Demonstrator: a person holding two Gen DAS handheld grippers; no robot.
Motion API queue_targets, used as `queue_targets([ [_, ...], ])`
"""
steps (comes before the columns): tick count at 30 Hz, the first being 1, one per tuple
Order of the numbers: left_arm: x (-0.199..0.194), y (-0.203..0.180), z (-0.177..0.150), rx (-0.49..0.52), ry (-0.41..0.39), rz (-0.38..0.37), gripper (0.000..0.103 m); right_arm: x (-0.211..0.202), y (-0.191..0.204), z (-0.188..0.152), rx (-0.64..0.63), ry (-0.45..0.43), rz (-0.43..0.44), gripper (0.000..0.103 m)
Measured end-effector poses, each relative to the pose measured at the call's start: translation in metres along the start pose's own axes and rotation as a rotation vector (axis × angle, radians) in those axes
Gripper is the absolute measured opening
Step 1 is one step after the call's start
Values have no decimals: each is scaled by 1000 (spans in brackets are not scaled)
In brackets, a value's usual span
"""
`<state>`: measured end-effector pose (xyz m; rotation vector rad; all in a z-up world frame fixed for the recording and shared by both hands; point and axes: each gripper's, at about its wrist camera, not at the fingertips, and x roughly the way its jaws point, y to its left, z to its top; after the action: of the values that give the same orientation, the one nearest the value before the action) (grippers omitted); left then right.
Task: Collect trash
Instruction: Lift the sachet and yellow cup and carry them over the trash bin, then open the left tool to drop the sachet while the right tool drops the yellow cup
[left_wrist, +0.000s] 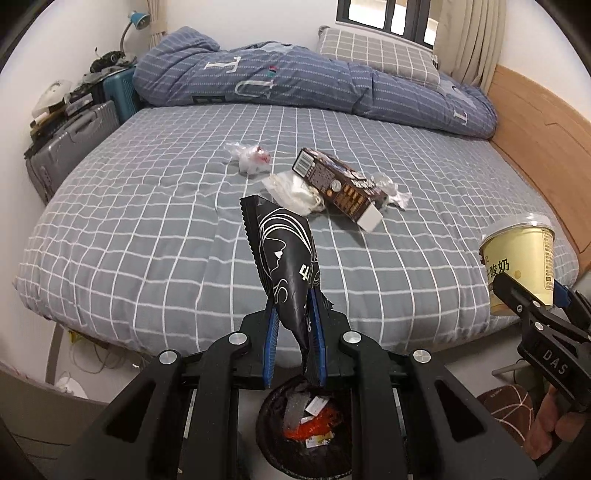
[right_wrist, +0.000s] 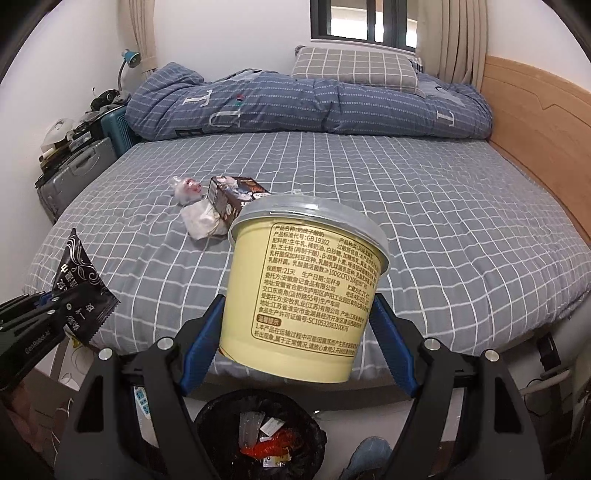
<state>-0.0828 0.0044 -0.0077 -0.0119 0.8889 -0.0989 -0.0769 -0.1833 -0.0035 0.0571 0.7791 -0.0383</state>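
Left hand-held gripper (left_wrist: 295, 332) clamps a black wrapper (left_wrist: 284, 251); right hand-held gripper (right_wrist: 295, 343) clamps a yogurt cup (right_wrist: 303, 288). Both sit above the bin (right_wrist: 258, 439), lower centre, not yet released. Box (left_wrist: 338, 184) and wrappers (left_wrist: 251, 157) remain on the bed (left_wrist: 147, 240), mid-frame.

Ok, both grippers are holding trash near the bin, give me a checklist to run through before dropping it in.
1. Left gripper pinching the black wrapper: ok.
2. Right gripper clamped on the yogurt cup: ok.
3. Trash bin open, with room inside: ok.
4. Wrapper over the bin mouth: cannot tell.
5. Cup over the bin mouth: cannot tell.
6. Brown carton and plastic scraps left on the bed: not ok.
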Motion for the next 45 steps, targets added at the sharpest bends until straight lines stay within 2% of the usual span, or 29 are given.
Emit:
queue_targets([
  [11,5,-10,-50,-1,49,-15,16,-20,-1,-36,5,10,8,74],
  [20,22,-12,-97,-4,105,-21,16,-15,3,-79,4,54,15,74],
  [31,69,-3,-151,-22,213,-21,16,22,14,-135,-27,160,19,74],
  [34,82,4,-161,-24,240,0,16,37,19,-147,-42,202,19,74],
  [39,97,30,-171,-53,279,42,16,64,38,-161,-79,274,40,74],
  [45,98,55,-174,-99,289,70,16,90,71,-173,-137,335,95,74],
])
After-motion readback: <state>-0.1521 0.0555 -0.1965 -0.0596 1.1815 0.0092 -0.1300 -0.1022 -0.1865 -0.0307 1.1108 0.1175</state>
